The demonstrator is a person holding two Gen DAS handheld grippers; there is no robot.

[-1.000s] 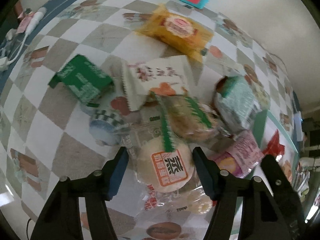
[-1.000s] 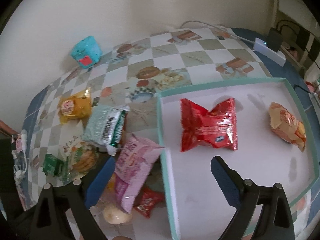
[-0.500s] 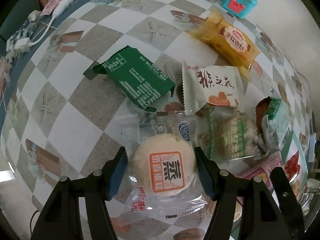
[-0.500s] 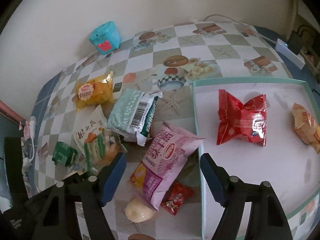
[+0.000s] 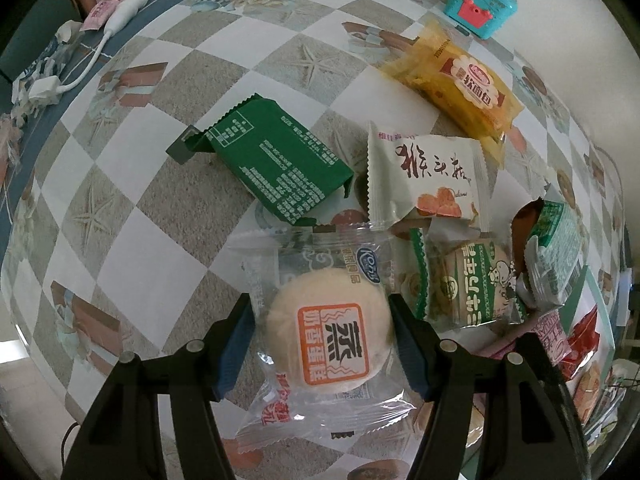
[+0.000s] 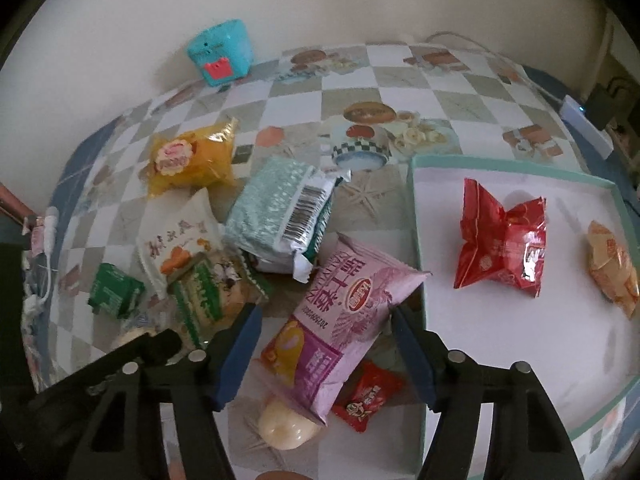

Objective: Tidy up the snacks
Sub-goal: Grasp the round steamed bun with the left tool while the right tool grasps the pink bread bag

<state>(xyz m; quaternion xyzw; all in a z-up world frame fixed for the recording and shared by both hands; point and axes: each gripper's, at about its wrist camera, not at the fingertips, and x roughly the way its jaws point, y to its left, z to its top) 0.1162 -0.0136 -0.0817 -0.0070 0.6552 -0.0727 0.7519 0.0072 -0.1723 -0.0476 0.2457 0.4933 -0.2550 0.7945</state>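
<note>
My left tool points down over the counter with its 2 blue pads either side of a round pale cake in a clear wrapper; the right pad looks to be against the cake's edge and the left pad sits at the wrapper, but I cannot tell whether they actually press on it. Just beyond it lie a green-trimmed biscuit pack, a white pack with red characters and a dark green pack, with a yellow bread pack farther out and a teal box near the wall. My right tool has just been closing its jaws, and they now stand at middling width around a pink snack bag; the bag lies between the pads, yet I see a gap on the left side, so it is not gripped. Under the bag's near end sit a pale round cake and a small red packet. A silvery green bag lies just behind it. To the right, the teal-rimmed tray holds a red packet and an orange packet, well apart.
</note>
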